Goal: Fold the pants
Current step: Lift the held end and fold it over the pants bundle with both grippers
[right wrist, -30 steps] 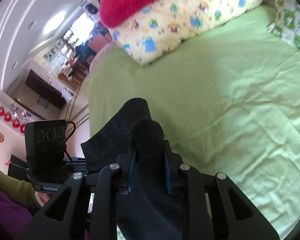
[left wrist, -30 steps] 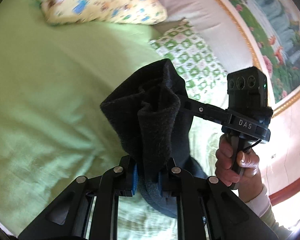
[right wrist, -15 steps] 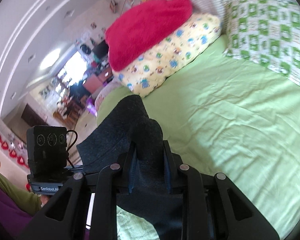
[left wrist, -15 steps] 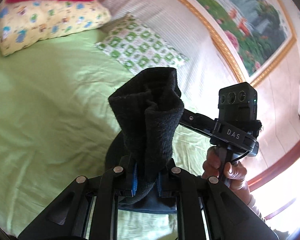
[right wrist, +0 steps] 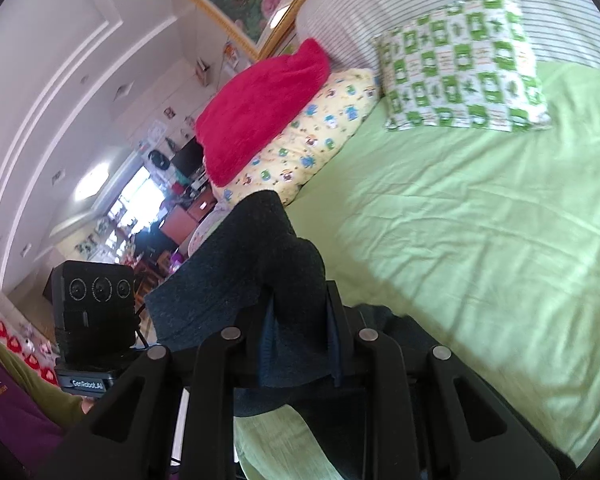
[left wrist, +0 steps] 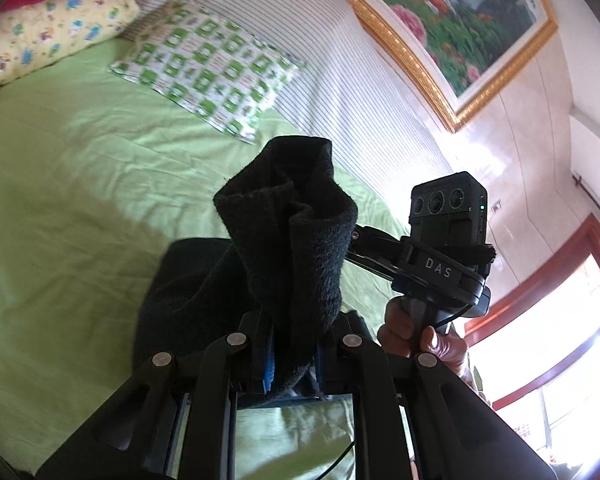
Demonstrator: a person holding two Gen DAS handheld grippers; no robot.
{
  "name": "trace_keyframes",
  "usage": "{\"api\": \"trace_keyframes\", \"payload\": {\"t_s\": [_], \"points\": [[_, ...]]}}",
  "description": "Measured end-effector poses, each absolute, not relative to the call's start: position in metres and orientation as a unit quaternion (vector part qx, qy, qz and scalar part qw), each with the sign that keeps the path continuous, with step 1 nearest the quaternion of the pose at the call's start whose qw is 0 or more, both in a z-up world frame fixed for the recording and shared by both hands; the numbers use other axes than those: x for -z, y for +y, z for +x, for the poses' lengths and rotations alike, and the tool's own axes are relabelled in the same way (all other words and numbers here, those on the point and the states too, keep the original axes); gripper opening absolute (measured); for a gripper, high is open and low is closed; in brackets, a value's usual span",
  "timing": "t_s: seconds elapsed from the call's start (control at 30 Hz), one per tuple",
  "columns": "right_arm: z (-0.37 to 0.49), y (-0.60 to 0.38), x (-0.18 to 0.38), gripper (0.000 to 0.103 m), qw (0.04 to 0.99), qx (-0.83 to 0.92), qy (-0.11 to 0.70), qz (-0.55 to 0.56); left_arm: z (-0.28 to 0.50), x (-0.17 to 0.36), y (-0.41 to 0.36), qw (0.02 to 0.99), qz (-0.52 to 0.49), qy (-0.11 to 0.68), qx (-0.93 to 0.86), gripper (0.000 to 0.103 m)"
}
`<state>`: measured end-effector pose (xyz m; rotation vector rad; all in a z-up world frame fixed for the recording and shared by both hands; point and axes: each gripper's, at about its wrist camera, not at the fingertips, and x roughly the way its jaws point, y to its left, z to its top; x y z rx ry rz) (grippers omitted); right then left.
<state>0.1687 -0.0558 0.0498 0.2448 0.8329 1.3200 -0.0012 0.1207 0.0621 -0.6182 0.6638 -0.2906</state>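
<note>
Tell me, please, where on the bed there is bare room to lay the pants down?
The green sheet is bare from the grippers out to the green-checked pillow and yellow pillow. The head end is crowded, with a red blanket atop the yellow pillow.

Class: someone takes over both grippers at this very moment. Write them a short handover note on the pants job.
Left gripper: shut on a bunched edge of the pants.
Right gripper: shut on another edge of the same pants.
Pants: dark, held up over the green bed, the rest hanging to the sheet.
Done: both edges gripped and raised.
Left: lay the pants down folded, smooth them, let go.
</note>
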Motion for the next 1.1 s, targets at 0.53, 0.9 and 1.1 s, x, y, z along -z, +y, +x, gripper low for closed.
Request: {"api": "trace_keyframes", "payload": {"t_s": [0.53,0.9,1.1], "points": [[0.167,-0.146,-0.021,0.024,0.727,-0.557,0.36,0.178,0.022,-0.052,0.048,0.882,-0.247,0.358,0.182,0.014],[0.166,-0.179,0.0,0.024,0.748,-0.52,0.37,0.182,0.048,-0.031,0.013,0.875,-0.219,0.388,0.188,0.014],[0.173,-0.193,0.015,0.024,0.747,-0.508,0.38,0.198,0.056,-0.025,0.001,0.88,-0.197,0.394,0.179,0.015]]}}
